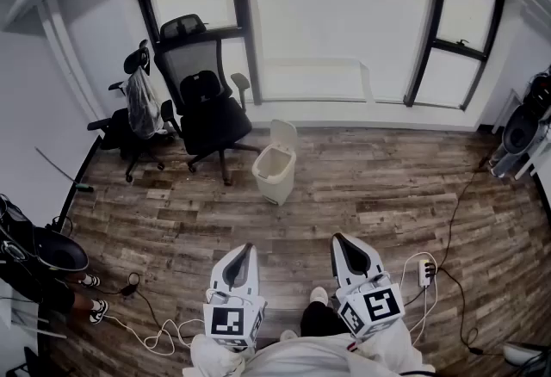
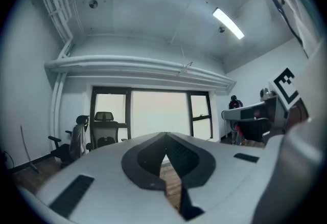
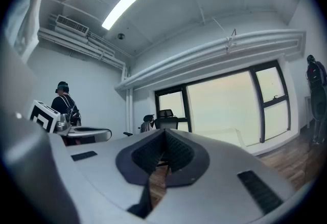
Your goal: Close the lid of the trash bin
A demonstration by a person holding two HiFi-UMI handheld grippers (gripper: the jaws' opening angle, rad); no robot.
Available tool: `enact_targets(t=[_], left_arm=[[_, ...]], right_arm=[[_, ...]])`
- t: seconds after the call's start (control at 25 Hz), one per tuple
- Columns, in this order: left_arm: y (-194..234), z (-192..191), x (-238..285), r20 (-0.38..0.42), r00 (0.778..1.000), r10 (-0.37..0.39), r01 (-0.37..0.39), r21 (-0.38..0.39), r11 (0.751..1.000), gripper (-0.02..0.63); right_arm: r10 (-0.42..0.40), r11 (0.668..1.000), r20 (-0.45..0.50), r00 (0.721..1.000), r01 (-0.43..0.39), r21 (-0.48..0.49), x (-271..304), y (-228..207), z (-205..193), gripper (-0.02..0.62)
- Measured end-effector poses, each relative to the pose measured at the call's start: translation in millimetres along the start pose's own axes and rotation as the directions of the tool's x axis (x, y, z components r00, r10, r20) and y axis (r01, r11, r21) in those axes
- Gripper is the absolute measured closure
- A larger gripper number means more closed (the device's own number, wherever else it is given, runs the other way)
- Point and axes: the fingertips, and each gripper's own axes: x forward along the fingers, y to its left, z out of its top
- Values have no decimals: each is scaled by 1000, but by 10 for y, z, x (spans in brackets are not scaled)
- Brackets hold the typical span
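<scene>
A small white trash bin (image 1: 275, 170) stands on the wood floor below the window, its lid (image 1: 285, 135) tipped up and open at the back. Both grippers are held low near my body, well short of the bin. In the head view the left gripper (image 1: 247, 248) and the right gripper (image 1: 338, 238) point toward the bin, each with its jaws pressed together and nothing between them. The left gripper (image 2: 165, 136) and the right gripper (image 3: 164, 131) each show their dark pads meeting at the tip in their own views. The jaws hide the bin in both gripper views.
Two black office chairs (image 1: 205, 105) (image 1: 129, 119) stand left of the bin. Cables (image 1: 157, 334) and a power strip (image 1: 427, 268) lie on the floor near my feet. A person (image 1: 41, 276) stands at the left edge. Dark equipment (image 1: 523, 132) sits far right.
</scene>
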Motion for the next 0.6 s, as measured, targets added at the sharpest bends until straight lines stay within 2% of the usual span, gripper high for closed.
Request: enact_targets(t=[0.32,0.6], left_arm=[[198,-207,731,-32,999,23,-24,-3,1000,598],[288,-247,1746,-69,997,28,-27,6,1000,598]], right_arm=[[0,1000,-18,1000,1,6,698,-493,-193,571],[14,999,-47,999,-12,33,1508,-1173,-218,571]])
